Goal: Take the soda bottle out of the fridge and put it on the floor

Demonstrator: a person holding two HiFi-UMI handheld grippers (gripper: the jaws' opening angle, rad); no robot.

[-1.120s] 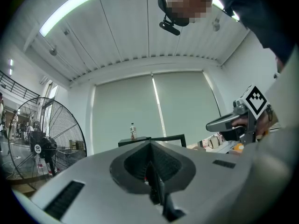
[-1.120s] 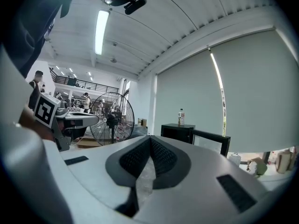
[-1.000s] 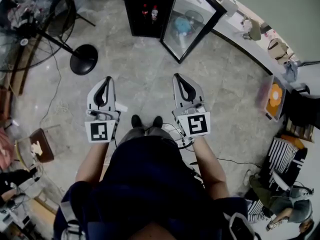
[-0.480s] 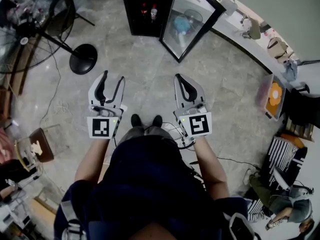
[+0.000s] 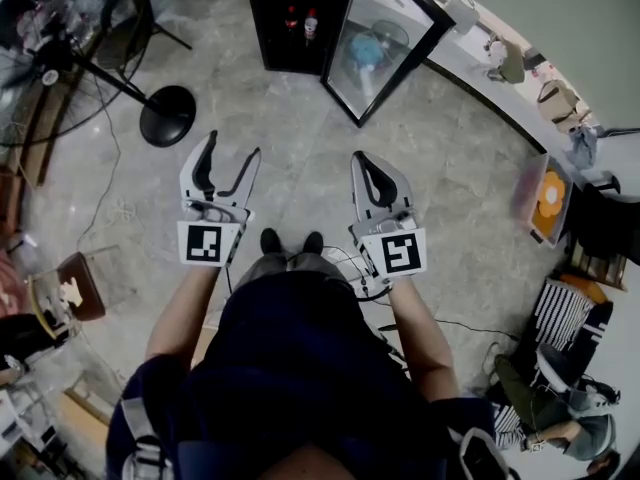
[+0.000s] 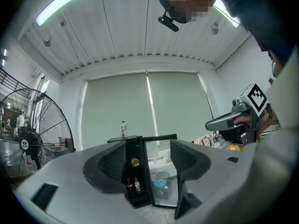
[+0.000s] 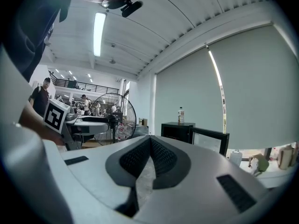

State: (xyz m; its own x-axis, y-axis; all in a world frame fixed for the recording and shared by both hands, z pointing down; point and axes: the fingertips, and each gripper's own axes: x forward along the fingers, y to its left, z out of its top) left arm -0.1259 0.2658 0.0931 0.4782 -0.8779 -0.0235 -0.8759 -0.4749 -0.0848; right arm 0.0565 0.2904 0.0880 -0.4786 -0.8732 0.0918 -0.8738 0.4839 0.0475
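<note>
The black fridge [image 5: 285,23] stands on the floor ahead with its glass door [image 5: 385,53] swung open. Two small bottles [image 5: 291,18] with red labels stand side by side on a low shelf; which is the soda I cannot tell. Through the left gripper view the same bottles [image 6: 133,184] show between the jaws, far off. My left gripper [image 5: 233,148] is held level, well short of the fridge; its jaws have just been opening and stand open with nothing between them. My right gripper [image 5: 359,158] is shut and empty beside it.
A large floor fan [image 5: 60,48] with a round base [image 5: 167,116] stands at the left. Another bottle [image 6: 123,129] sits on top of the fridge. A counter with bags runs along the right, with an orange-topped box [image 5: 548,198] below it. The person's shoes [image 5: 292,240] are between the grippers.
The left gripper's jaws went from shut to wide open, and it moved slightly forward toward the fridge. The right gripper stayed put and shut.
</note>
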